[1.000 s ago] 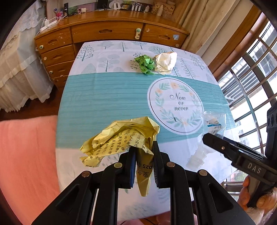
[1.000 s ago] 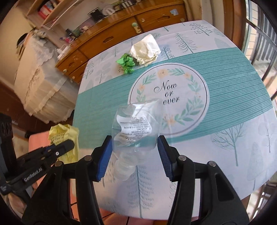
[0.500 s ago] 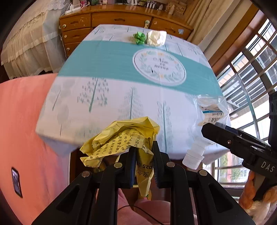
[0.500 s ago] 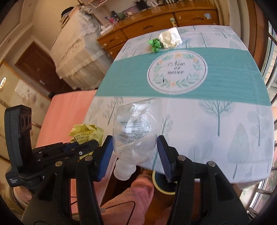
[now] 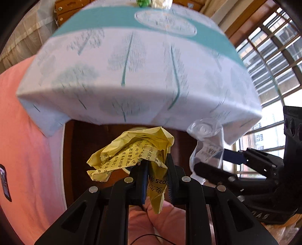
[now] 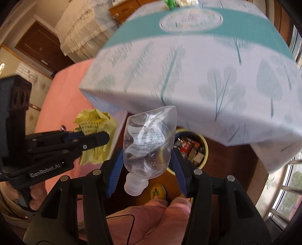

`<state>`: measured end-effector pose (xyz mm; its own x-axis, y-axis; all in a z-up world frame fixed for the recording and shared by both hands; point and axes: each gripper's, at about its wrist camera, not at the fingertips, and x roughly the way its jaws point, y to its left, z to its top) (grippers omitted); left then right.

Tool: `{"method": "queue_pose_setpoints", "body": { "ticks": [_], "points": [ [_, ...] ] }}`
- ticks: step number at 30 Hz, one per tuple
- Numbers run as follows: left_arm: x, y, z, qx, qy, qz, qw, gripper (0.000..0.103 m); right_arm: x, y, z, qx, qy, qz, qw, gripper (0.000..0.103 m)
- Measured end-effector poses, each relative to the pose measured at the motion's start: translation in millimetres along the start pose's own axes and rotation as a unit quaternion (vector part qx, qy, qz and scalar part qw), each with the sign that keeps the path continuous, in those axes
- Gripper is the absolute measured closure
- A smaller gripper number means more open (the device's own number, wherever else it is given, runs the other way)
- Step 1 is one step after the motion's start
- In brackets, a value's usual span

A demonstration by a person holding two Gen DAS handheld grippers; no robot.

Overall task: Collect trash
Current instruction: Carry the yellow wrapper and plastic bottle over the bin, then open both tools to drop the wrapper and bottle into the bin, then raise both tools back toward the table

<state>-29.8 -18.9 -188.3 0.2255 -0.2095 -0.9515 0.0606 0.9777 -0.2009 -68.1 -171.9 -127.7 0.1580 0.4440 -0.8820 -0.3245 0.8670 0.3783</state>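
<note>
My left gripper [image 5: 156, 175] is shut on a crumpled yellow paper with black print [image 5: 132, 152], held below the table's front edge. My right gripper [image 6: 147, 162] is shut on a crushed clear plastic bottle [image 6: 149, 139], cap end down, also below the table edge. The bottle shows at the right of the left wrist view [image 5: 207, 147], and the yellow paper at the left of the right wrist view [image 6: 92, 122]. A yellow-rimmed trash bin [image 6: 204, 150] with wrappers inside stands on the floor under the table, just behind the bottle. Green trash [image 6: 170, 2] and a pale crumpled wrapper [image 6: 186, 1] lie on the far end of the table.
The table with a white and teal tree-print cloth [image 5: 143, 62] hangs over both grippers. A pink cushioned surface [image 5: 28, 150] lies to the left. The person's legs in pink [image 6: 151, 222] are below. Barred windows [image 5: 273, 56] are on the right.
Both grippers have dropped from above the table to below its front edge, carrying the yellow paper and the bottle. The bin under the table has come into view.
</note>
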Motion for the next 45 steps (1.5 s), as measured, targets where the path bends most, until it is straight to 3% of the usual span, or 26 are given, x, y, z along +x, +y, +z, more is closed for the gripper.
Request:
{"method": "queue_pose_setpoints", "body": {
  "ticks": [6, 10, 13, 17, 20, 28, 33, 39, 45],
  "points": [
    [100.8, 20.4, -32.8, 0.001, 0.042, 0.000, 0.9991, 0.086, 103.8, -38.5, -55.3, 0.056, 0.052, -0.023, 0.997, 0.055],
    [156.2, 33.2, -40.9, -0.005, 0.051, -0.020, 0.9985, 0.086, 157.9, -65.8, -77.6, 0.069, 0.052, -0.042, 0.995, 0.055],
    [192.6, 41.1, -44.9, -0.002, 0.053, -0.015, 0.9985, 0.080, 192.7, -87.8, -89.8, 0.076, 0.054, -0.056, 0.994, 0.055],
    [224.0, 54.2, -48.0, -0.014, 0.056, -0.013, 0.9982, 0.062, 220.3, -109.3, -92.7, 0.078, 0.044, -0.066, 0.994, 0.055],
    [238.5, 63.5, -50.0, -0.026, 0.064, -0.010, 0.9976, 0.036, 235.2, -118.6, -83.3, 0.079, 0.038, -0.071, 0.994, 0.055],
    [229.8, 89.3, -48.6, -0.052, 0.049, 0.025, 0.9971, 0.034, 256.4, -114.0, -61.3, 0.063, 0.034, -0.076, 0.995, 0.055],
    [204.1, 100.8, -48.4, -0.075, 0.032, 0.044, 0.9957, 0.034, 259.4, -99.9, -45.3, 0.058, 0.045, -0.073, 0.995, 0.055],
    [173.2, 107.4, -39.9, -0.093, 0.017, 0.050, 0.9942, 0.034, 240.2, -89.4, -41.4, 0.055, 0.041, -0.078, 0.995, 0.055],
    [118.9, 93.6, -33.7, -0.087, 0.002, 0.046, 0.9952, 0.034, 192.1, -69.6, -36.3, 0.055, 0.024, -0.083, 0.995, 0.055]
  ]
}}
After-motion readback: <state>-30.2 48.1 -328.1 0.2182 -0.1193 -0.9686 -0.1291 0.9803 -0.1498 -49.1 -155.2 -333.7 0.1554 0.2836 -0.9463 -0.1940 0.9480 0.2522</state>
